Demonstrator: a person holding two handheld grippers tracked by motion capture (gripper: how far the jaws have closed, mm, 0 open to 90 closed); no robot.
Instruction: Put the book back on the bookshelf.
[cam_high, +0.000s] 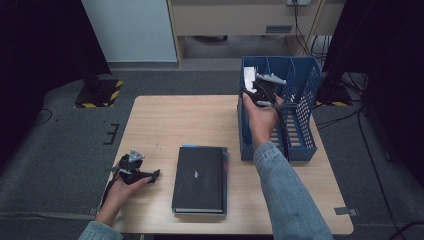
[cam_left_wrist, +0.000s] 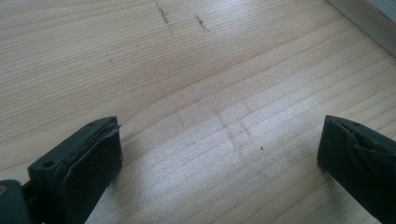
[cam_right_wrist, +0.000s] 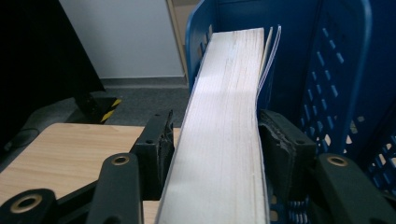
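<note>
The right gripper (cam_high: 256, 90) is raised at the near-left corner of the blue file rack (cam_high: 305, 80), which stands toward two o'clock on the wooden table (cam_high: 160, 125). In the right gripper view its jaws are pressed against both sides of a thick book (cam_right_wrist: 224, 140), whose pale page edge faces the camera; the book runs away toward twelve o'clock into the rack's leftmost slot, and its thin cover (cam_right_wrist: 273, 51) bows slightly away from the pages at the far end. From the high view the book shows as a pale sliver (cam_high: 248, 76) just beyond the gripper, at about eleven o'clock from it, inside the blue wall. The left gripper (cam_high: 150, 175) rests low at the table's eight o'clock area, its jaws spread wide over bare wood (cam_left_wrist: 210, 116) and holding nothing. Just beside it at three o'clock, a black-covered book (cam_high: 200, 180) lies flat on the table, well apart from the rack.
</note>
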